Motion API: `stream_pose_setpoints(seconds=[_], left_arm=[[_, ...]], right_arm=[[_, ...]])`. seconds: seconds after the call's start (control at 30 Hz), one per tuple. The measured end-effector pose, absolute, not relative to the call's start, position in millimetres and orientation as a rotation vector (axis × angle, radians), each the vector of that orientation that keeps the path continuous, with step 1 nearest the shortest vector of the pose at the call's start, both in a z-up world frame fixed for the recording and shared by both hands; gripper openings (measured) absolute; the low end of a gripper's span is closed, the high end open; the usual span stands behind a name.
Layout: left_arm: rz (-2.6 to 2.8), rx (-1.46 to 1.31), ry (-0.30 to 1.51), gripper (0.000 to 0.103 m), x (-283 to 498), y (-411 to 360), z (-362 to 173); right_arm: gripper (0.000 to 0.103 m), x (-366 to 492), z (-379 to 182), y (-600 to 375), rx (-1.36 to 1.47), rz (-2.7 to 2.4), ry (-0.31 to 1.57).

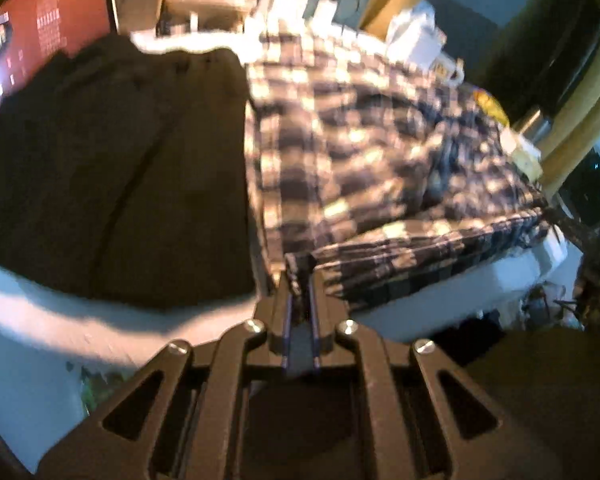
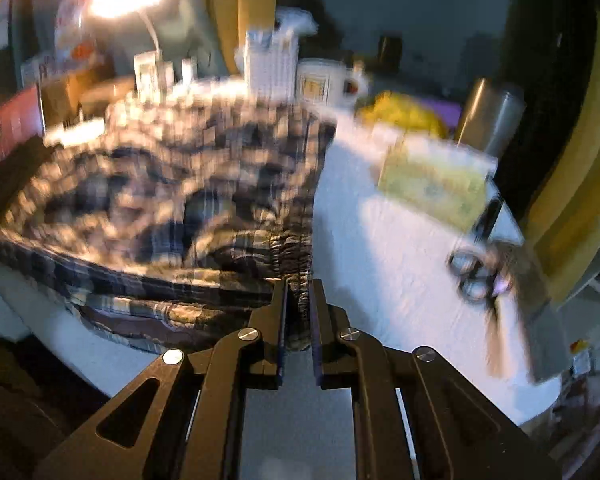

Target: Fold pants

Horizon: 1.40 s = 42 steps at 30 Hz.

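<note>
Plaid pants (image 1: 364, 152) are spread on the white table (image 2: 384, 248), beside a dark folded garment (image 1: 112, 176); a hem corner is pinched between the narrowed fingers of the left gripper (image 1: 300, 280); the gathered waistband is clamped by the right gripper (image 2: 299, 286); scissors (image 2: 478, 276) lie well apart.

A white cloth-covered table (image 2: 380, 248) carries rumpled plaid pants (image 2: 172, 200), a folded dark garment (image 1: 112, 168), black-handled scissors (image 2: 476, 276) and a white mug (image 2: 320, 82).
</note>
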<state>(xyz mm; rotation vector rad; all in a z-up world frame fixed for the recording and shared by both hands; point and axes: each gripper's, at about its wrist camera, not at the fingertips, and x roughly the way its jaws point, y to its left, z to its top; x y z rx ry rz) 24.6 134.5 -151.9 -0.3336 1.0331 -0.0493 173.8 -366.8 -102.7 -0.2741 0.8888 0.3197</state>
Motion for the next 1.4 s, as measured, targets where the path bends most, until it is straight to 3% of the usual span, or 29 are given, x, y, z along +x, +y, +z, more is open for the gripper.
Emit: stream_pose_setpoints(seconds=[0.2,0.27,0.33,0.37,0.53,0.8,0.9,0.93,1.03,1.1,1.27,1.4], left_arm=[[-0.060,-0.387,1.059,0.013,18.4,149.0,-145.8],[0.001,-0.348,1.029,0.014,17.2,155.8,-133.3],[0.041,-0.347,0.964,0.015,16.4,165.6,-116.0],[0.051,-0.348,0.944,0.015,17.1,168.0,-111.9],[-0.014,-0.323,0.868,0.016,33.2,157.4,-100.1],[-0.057,-0.179,0.952,0.018,42.2,96.9,-135.2],[-0.045,-0.132,0.955,0.021,31.3,89.3,-139.4],[-0.054,-0.122,0.957,0.023,27.0,88.2,-139.6],[-0.057,-0.064,0.963,0.041,18.0,84.7,-139.0],[-0.058,-0.033,0.953,0.044,12.0,83.2,-136.2],[-0.033,0.004,0.935,0.074,10.4,84.6,-139.0],[-0.030,0.086,0.964,0.081,23.4,75.8,-156.7]], right_arm=[[0.014,174.3,-108.1,-379.9,-0.248,0.296,0.907],[0.039,174.4,-100.7,-380.1,-0.263,0.277,0.871],[0.057,175.0,-91.2,-383.1,-0.251,0.265,0.836],[0.061,174.2,-88.7,-384.4,-0.245,0.264,0.824],[0.061,171.6,-85.6,-382.3,-0.292,0.255,0.782],[0.061,157.4,-96.5,-386.5,-0.365,0.245,0.800],[0.069,148.8,-97.9,-385.5,-0.410,0.251,0.792],[0.074,147.2,-98.9,-385.6,-0.417,0.253,0.794],[0.075,145.3,-101.4,-387.8,-0.421,0.244,0.799],[0.075,144.9,-101.4,-388.8,-0.420,0.241,0.800],[0.075,145.2,-104.6,-389.0,-0.429,0.245,0.813],[0.075,147.5,-112.3,-389.0,-0.428,0.246,0.830]])
